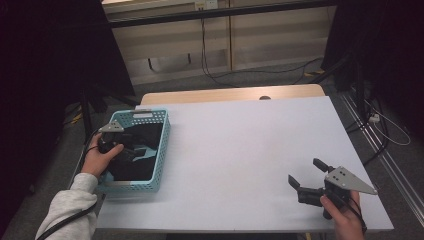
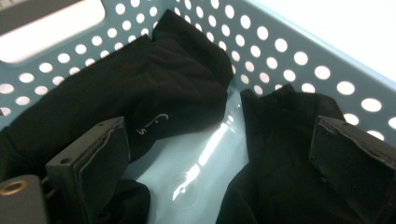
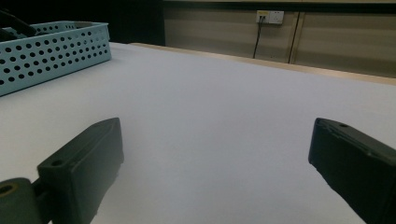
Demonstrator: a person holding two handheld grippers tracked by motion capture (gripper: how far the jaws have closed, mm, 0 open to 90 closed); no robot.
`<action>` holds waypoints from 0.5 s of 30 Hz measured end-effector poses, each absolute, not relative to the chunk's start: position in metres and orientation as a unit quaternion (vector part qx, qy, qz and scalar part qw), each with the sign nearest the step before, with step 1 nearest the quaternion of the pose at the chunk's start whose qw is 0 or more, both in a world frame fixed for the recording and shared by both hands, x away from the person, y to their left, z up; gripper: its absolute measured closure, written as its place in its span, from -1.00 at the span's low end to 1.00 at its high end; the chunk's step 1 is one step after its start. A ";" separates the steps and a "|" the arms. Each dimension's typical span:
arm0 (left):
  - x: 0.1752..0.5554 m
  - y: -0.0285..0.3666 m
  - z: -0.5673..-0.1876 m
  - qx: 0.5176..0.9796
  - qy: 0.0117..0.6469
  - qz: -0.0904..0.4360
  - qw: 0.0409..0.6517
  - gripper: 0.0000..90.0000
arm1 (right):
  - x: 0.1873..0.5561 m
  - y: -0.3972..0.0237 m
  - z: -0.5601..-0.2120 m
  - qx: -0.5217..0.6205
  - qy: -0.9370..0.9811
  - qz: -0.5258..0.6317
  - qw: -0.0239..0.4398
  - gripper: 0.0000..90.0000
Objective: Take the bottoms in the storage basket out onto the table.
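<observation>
The crumpled black cloth garments (image 2: 154,88) lie heaped inside the light-blue perforated plastic basket (image 1: 162,150), which sits at the left edge of the white table (image 1: 250,150); between 2 dark folds a strip of the basket's glossy blue floor shows through, and one fold carries small white lettering. The left gripper (image 2: 219,154) is lowered into the basket with its 2 black jaws spread wide, one over the left fold and the other over the right fold near the perforated wall, and nothing is caught between them. This looks like the reaching step of picking a garment out of the basket: the grasp is not yet made. The next move likely calls for pushing the jaws down around 1 fold only, closing firmly, then lifting clear of the wall so the cloth does not snag or drag the basket. The right gripper (image 1: 307,175) waits well apart at the table's near right corner, jaws released and empty above bare white surface.
</observation>
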State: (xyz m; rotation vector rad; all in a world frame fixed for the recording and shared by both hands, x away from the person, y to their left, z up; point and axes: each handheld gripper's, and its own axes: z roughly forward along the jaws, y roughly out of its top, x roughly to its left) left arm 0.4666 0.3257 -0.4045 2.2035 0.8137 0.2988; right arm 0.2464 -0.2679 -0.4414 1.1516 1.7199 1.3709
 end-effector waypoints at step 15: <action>0.464 0.324 -0.415 0.883 0.295 0.094 0.353 -0.87 | 0.246 -0.267 -0.441 0.435 0.658 0.522 0.326 -0.95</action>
